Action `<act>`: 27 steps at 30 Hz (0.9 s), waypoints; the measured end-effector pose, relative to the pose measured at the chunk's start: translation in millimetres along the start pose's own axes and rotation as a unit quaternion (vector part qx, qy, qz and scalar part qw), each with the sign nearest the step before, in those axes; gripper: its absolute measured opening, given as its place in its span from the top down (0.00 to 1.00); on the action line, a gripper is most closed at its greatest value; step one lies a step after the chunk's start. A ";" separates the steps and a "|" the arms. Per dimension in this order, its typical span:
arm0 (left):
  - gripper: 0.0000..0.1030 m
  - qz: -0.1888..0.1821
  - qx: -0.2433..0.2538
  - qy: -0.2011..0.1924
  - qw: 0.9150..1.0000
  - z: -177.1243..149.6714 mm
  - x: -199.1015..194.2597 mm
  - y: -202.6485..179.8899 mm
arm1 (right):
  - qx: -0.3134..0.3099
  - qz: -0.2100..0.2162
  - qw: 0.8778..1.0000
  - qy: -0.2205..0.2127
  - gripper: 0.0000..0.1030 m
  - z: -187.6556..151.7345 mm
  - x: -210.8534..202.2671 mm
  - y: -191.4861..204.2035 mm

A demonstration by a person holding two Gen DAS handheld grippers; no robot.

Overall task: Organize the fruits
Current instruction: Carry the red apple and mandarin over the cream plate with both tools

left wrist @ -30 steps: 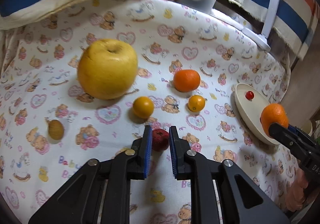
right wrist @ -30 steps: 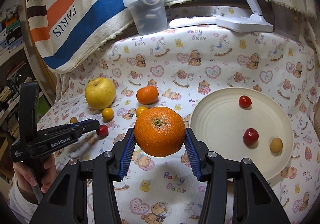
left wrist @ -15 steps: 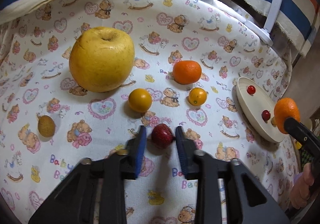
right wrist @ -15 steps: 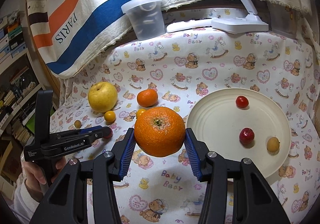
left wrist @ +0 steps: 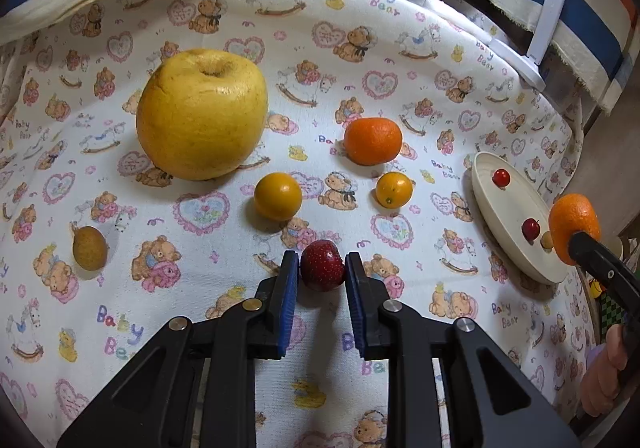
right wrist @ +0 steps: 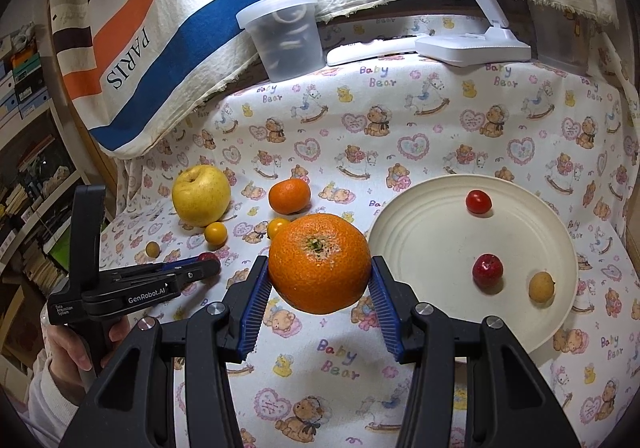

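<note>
A small dark-red fruit (left wrist: pixel 322 267) lies on the bear-print cloth, and my left gripper (left wrist: pixel 321 260) is shut on it with a blue pad against each side. From the right wrist view the left gripper (right wrist: pixel 208 268) is low at the left, a hand holding it. My right gripper (right wrist: pixel 320 262) is shut on a large orange (right wrist: pixel 318 264) and holds it above the cloth, just left of the cream plate (right wrist: pixel 420 244). In the plate lie a cherry tomato (right wrist: pixel 478 202), a red fruit (right wrist: pixel 487 267) and a small tan fruit (right wrist: pixel 541 286).
Beyond the left gripper the cloth carries a big yellow apple (left wrist: pixel 202 114), a mandarin (left wrist: pixel 372 140), two small yellow-orange fruits (left wrist: pixel 277 196) (left wrist: pixel 394 189) and a small brown fruit (left wrist: pixel 90 248). A clear tub (right wrist: pixel 286 40) and a white lamp base (right wrist: pixel 472 48) stand at the back under striped fabric.
The left gripper slid forward so the red fruit came between its fingers, widened, then closed onto it. The right gripper with the orange has hardly moved.
</note>
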State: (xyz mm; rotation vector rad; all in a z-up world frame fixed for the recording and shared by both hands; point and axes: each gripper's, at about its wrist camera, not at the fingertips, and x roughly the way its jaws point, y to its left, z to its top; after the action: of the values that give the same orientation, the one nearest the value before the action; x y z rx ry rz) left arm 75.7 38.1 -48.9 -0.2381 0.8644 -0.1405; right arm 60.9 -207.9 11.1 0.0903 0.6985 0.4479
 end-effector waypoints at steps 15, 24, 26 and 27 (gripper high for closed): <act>0.78 -0.036 0.061 -0.114 0.991 3.6 -60.4 -27.4 | 0.005 -0.017 0.999 -0.042 0.51 6.8 -25.8 -7.8; 0.78 -0.048 0.115 -0.131 0.984 10.8 -72.3 -63.1 | 0.017 -0.041 0.998 -0.042 0.51 12.3 -31.6 -17.4; 0.78 -0.038 0.138 -0.129 0.981 12.1 -68.7 -74.9 | 0.018 -0.067 0.997 -0.035 0.51 13.5 -31.7 -18.9; 0.78 -0.036 0.145 -0.125 0.981 13.3 -65.6 -80.3 | 0.022 -0.089 0.995 -0.029 0.51 13.6 -31.4 -20.5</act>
State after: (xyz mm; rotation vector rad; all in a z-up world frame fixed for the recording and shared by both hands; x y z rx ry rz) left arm 41.7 -23.0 28.7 -0.0120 0.5762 -0.2943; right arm 55.9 -238.8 35.8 0.0819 0.6522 0.2578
